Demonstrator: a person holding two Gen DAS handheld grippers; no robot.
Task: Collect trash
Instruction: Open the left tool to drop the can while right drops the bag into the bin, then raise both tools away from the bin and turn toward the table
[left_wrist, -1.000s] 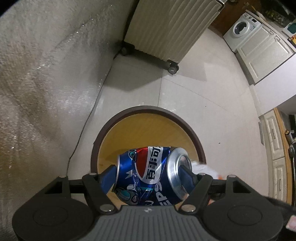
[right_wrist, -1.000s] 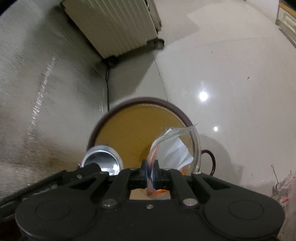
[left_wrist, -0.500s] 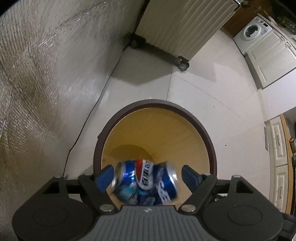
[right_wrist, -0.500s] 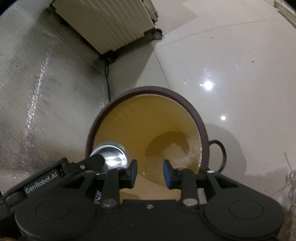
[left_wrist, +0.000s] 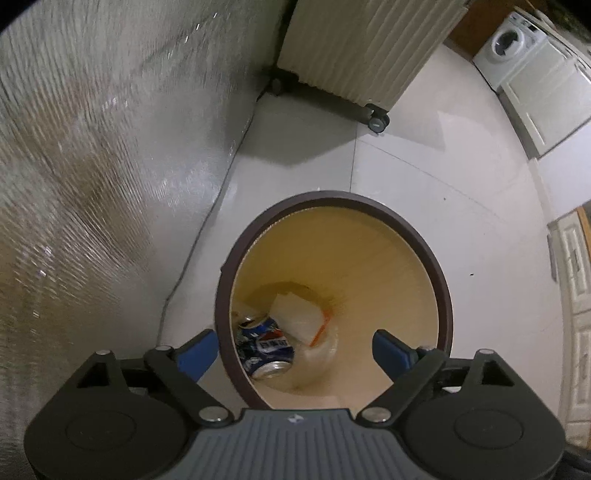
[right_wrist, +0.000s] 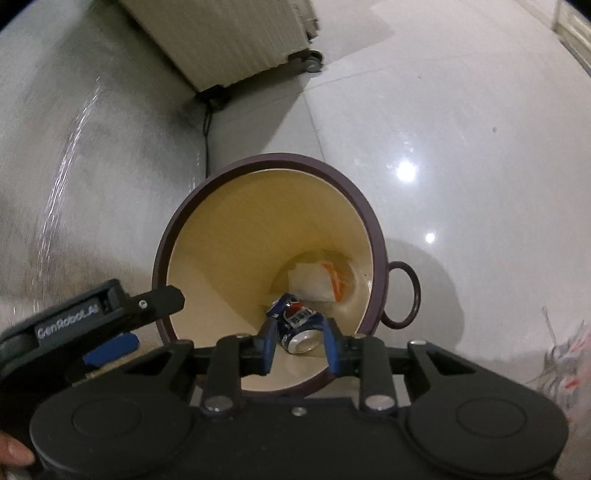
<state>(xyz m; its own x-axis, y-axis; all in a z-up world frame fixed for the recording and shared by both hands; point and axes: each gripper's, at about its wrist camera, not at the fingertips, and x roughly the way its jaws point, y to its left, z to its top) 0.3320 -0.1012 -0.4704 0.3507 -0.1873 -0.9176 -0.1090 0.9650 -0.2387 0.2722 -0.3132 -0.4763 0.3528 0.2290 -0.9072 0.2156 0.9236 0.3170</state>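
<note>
Both pieces of trash now lie at the bottom of the bin (left_wrist: 439, 288): the can (left_wrist: 264, 347), which a second ago sat clamped in the left gripper (left_wrist: 295, 350), rests on its side at about 7 o'clock on the bin floor, and the wrapper (left_wrist: 301, 319), then pinched in the right gripper (right_wrist: 300, 345), lies touching it toward 1 o'clock. The left jaws have just been opening and now stand wide with nothing between them, one fingertip outside the rim at 8 o'clock, the other above the bin's mouth. The right jaws have opened to a narrow gap, also empty; the can seen between them lies far below on the bin floor. Both grippers hover above the rim, pointing steeply down. This drop looks finished, so the hands are free to fetch more. A crumpled bag (right_wrist: 561, 354) on the floor at 3 o'clock of the bin may be the next piece, though it is too blurred to be sure.
</note>
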